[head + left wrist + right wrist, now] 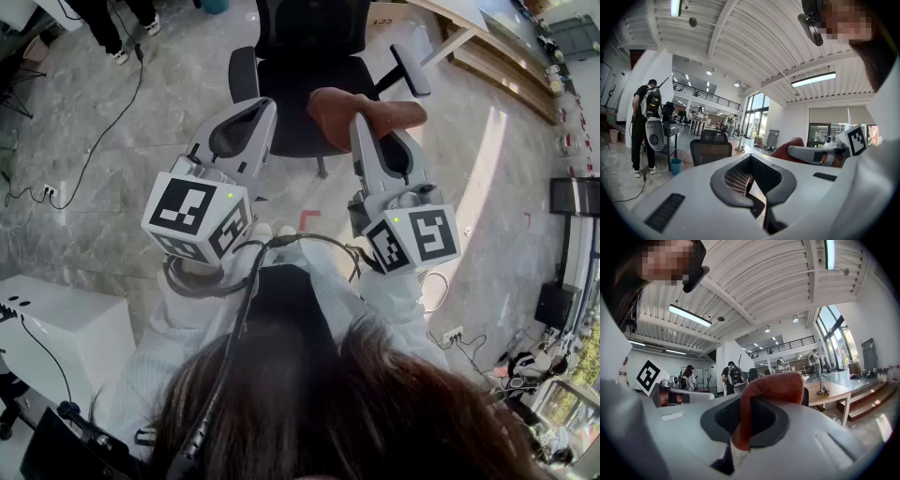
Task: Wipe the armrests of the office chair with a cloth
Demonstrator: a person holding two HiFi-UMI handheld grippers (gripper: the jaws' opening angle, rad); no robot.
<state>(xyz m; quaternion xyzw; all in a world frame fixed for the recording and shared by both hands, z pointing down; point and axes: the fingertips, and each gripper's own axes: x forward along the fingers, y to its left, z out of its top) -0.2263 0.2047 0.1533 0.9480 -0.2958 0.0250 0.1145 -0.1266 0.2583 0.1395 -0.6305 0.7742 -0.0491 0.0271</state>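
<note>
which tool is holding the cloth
The right tool: its jaws are shut on the rust-red cloth, which bunches up above them. The left tool has its jaws together with nothing between them.

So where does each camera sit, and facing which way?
Head view: on the person's head, facing steeply down at the office chair; shows hair, left claw, right claw.
Left gripper view: on the left claw, facing along its shut jaws into the hall; shows a sleeve.
Right gripper view: on the right claw, facing along jaws shut on the cloth.
Shared: all three show the cloth.
</note>
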